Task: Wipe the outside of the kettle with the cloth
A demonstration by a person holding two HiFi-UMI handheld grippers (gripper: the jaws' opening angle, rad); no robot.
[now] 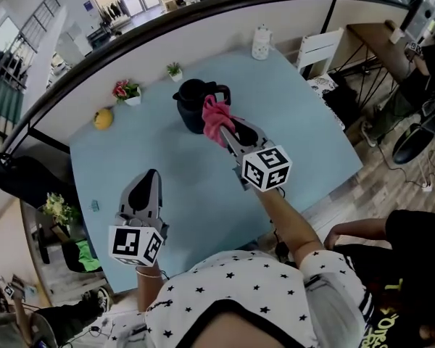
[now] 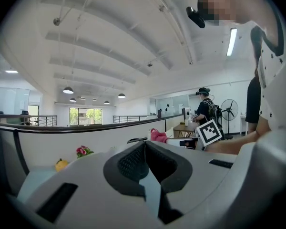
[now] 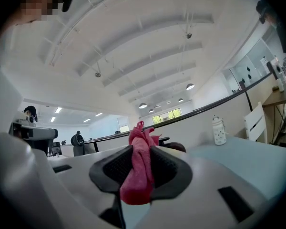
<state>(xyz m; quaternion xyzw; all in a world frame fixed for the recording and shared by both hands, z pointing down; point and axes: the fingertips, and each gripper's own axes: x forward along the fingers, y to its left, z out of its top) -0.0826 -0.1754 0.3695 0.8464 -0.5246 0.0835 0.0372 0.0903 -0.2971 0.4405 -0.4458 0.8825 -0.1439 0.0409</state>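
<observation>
A black kettle [image 1: 194, 106] stands on the pale blue table [image 1: 297, 114], towards its far side. My right gripper [image 1: 226, 133] is shut on a pink cloth [image 1: 216, 119], which lies against the kettle's right side near the handle. In the right gripper view the pink cloth [image 3: 139, 166] is pinched between the jaws and stands up above them, with the kettle [image 3: 174, 147] partly hidden behind. My left gripper [image 1: 151, 176] hovers over the near left of the table, jaws together and holding nothing. In the left gripper view the cloth [image 2: 158, 135] and kettle lid [image 2: 137, 140] show beyond the left gripper [image 2: 144, 146].
A small potted plant [image 1: 175, 70], a pot of pink flowers [image 1: 125, 90] and a yellow fruit [image 1: 103, 118] sit along the table's far left edge. A white spotted jar [image 1: 261, 43] stands at the far corner, with a white chair [image 1: 320, 50] beyond it. A curved black rail [image 1: 203, 13] borders the table.
</observation>
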